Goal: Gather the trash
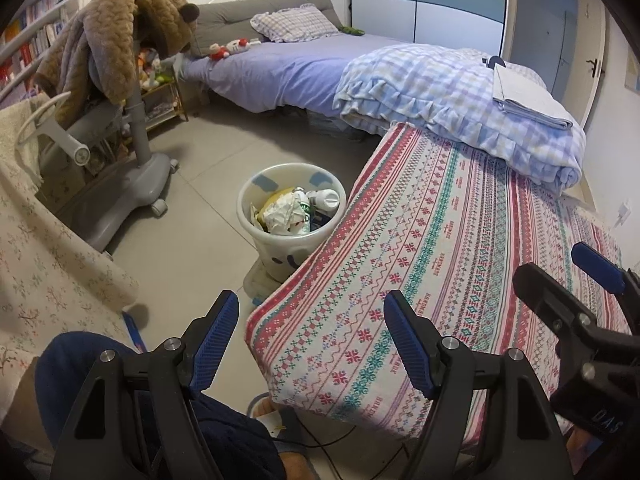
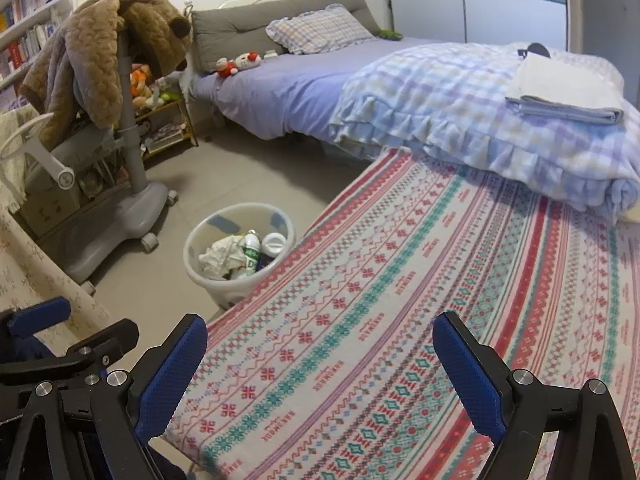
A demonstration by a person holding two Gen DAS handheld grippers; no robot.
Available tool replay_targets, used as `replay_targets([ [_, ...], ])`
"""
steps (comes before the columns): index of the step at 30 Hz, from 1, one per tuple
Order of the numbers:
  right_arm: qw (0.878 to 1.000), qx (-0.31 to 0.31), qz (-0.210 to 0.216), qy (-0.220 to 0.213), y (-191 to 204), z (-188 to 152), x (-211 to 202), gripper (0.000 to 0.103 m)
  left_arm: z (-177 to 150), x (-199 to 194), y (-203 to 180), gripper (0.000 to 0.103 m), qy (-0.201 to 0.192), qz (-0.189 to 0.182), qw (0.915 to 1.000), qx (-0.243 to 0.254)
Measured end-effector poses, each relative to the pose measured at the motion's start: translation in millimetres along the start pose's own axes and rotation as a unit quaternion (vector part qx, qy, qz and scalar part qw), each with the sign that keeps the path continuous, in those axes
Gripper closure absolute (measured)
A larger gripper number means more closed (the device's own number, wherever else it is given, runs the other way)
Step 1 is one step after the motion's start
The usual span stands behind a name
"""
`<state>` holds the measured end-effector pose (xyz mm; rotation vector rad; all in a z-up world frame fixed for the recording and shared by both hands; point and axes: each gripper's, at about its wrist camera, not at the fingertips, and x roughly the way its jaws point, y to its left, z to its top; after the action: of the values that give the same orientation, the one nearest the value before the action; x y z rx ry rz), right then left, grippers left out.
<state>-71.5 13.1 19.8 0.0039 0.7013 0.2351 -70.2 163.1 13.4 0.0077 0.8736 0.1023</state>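
A white trash bin [image 1: 276, 252] [image 2: 192, 248] stands on the grey floor against the left edge of a patterned cloth surface [image 1: 440, 240] [image 2: 400, 280]. It holds crumpled paper [image 1: 286, 210] [image 2: 220, 258], a green-labelled bottle [image 2: 251, 250] and a white container [image 1: 326, 199] [image 2: 274, 245]. My left gripper [image 1: 312, 298] [image 2: 94, 316] hovers open over the cloth's near corner with nothing between its blue pads. Beside it to the right, my right gripper [image 2: 320, 320] [image 1: 550, 260] is wide open above the cloth and holds nothing. Both grippers are short of the bin.
A grey wheeled chair [image 1: 140, 168] draped with a brown plush coat [image 1: 120, 32] stands left of the bin. A bed [image 1: 288, 68] with a folded checked quilt [image 1: 460, 96] lies behind. Floral fabric [image 1: 48, 248] is at left, a person's blue-clad knee [image 1: 80, 368] and a cable [image 1: 320, 446] below.
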Motion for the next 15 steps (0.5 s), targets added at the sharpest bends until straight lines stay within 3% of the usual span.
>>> replay_targets([
  [15, 1.0, -0.009, -0.005, -0.006, -10, -2, -6, 0.008, 0, 5, -18, 0.025, 0.008, 0.006, 0.9998, 0.018],
])
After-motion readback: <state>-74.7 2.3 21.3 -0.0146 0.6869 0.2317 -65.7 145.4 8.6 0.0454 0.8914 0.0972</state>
